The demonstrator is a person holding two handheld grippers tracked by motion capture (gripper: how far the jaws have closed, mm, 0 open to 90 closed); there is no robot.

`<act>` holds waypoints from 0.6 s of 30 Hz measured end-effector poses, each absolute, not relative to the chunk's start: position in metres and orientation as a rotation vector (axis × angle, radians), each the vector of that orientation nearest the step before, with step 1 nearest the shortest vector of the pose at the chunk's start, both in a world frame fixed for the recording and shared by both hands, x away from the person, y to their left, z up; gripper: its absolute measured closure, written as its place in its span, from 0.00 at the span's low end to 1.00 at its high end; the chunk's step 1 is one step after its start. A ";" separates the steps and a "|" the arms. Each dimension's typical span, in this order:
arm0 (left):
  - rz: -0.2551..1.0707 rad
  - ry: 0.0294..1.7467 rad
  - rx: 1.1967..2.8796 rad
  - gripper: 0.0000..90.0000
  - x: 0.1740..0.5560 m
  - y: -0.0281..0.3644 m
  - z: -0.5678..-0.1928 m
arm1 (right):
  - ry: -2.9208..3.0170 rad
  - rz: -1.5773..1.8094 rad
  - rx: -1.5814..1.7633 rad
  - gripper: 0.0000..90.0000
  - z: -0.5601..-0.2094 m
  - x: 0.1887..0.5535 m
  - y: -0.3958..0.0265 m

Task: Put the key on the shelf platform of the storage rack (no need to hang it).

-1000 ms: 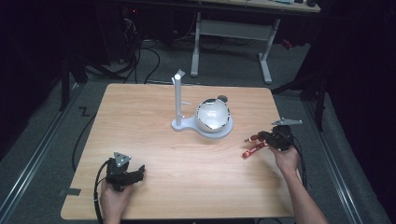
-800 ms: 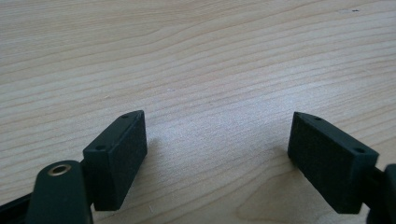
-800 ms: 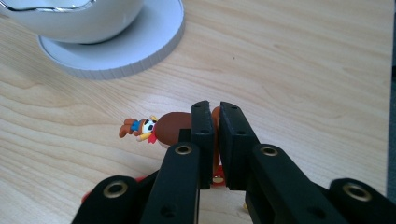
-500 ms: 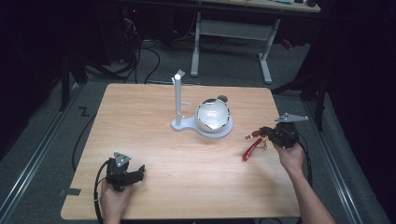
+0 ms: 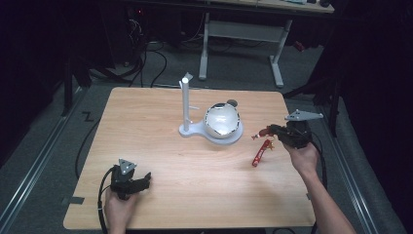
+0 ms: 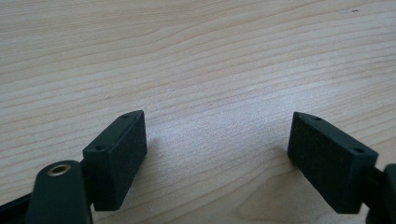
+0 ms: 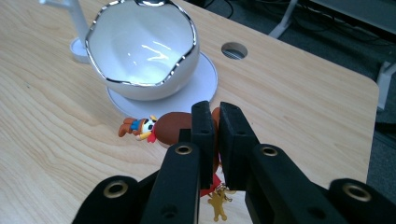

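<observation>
right gripper (image 7: pixel 212 121) around glossy figurine keychain (image 7: pixel 159 128)

A small brown toy figure keychain (image 7: pixel 161 129), with an orange, blue and white face, is pinched between the nearly closed jaws of the right tool (image 7: pixel 215 135) and held just above the wooden counter (image 5: pixel 160 122). A red strap (image 5: pixel 258 152) hangs from it onto the counter, and a small gold charm (image 7: pixel 217 205) dangles below, possibly a tiny figure. Just beyond stands a glossy white, egg-shaped bowl (image 7: pixel 140 49) with a jagged silver rim, tilted open on a white round base (image 7: pixel 201 86) with an upright post (image 5: pixel 185 105).
</observation>
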State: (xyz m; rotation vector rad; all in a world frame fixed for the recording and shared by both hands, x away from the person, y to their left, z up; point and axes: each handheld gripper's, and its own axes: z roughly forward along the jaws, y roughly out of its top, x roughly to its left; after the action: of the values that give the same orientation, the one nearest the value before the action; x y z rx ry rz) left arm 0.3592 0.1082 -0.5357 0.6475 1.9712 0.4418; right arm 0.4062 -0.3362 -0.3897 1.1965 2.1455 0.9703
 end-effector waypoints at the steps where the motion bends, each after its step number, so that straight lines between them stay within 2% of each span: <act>1: 0.442 1.971 0.648 0.22 0.359 0.108 -0.536 | 2.148 0.975 1.188 0.95 -0.387 0.406 -0.335; 18: 0.439 1.972 0.646 0.22 0.359 0.108 -0.536 | 2.193 1.068 1.069 0.95 -0.345 0.414 -0.302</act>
State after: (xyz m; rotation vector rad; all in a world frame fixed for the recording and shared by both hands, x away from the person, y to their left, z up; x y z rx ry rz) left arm 0.3592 0.1083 -0.5356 0.6463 1.9718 0.4394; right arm 0.4141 -0.3023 -0.3446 1.0691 2.1931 1.0679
